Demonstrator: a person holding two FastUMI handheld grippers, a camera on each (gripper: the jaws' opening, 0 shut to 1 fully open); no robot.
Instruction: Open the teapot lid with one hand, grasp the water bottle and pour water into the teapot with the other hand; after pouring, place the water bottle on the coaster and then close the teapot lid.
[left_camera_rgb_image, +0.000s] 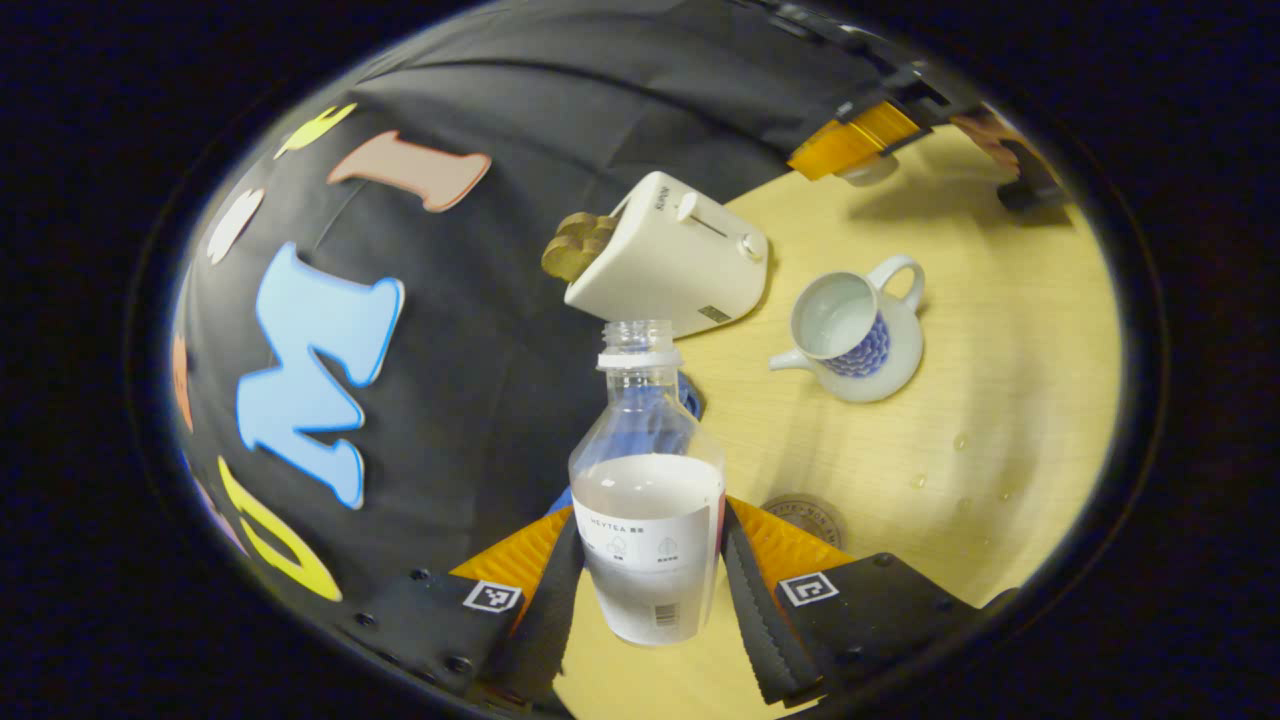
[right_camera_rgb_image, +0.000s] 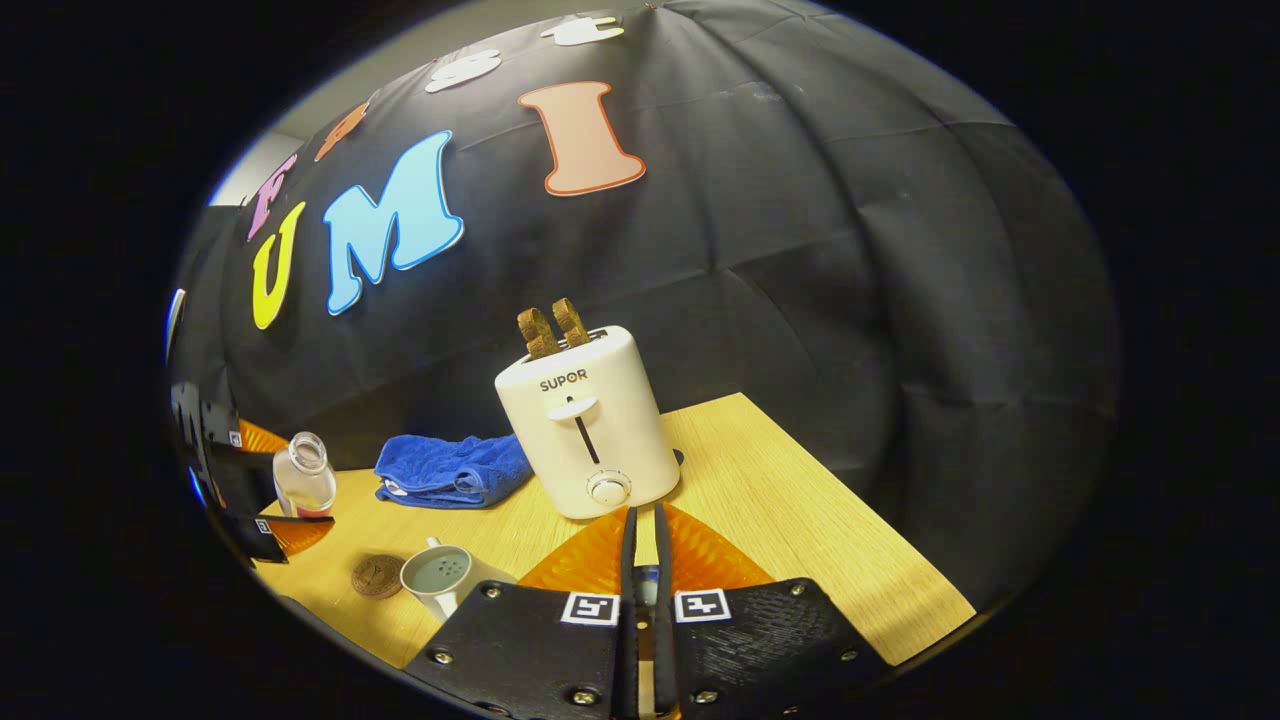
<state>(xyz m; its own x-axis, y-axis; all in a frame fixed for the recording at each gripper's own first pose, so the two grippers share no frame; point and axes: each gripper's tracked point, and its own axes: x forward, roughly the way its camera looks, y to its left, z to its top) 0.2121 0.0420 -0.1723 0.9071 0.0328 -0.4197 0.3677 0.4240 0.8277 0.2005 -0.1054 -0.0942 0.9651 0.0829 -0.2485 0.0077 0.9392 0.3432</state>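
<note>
Clear plastic water bottle (left_camera_rgb_image: 648, 500), uncapped and part full, sits clamped at its label in the left hand-held gripper (left_camera_rgb_image: 650, 570); thin walls would buckle if squeezed. The open teapot (left_camera_rgb_image: 852, 330) waits on the desk (left_camera_rgb_image: 1000, 330). The right hand-held gripper (right_camera_rgb_image: 644, 590) looks pressed together on something small I cannot identify.

My left gripper (left_camera_rgb_image: 650, 570) has its jaws spread wide around the water bottle (left_camera_rgb_image: 648, 500), one finger pressed against each side of its lower body, holding it upright and uncapped. From the right gripper view I see that same gripper (right_camera_rgb_image: 262, 490) at the far left edge, clamped on the bottle (right_camera_rgb_image: 304, 476). My right gripper (right_camera_rgb_image: 646, 590) has its jaws nearly together, a small blue-and-white object pinched in the narrow gap; I can't tell what it is.
</note>
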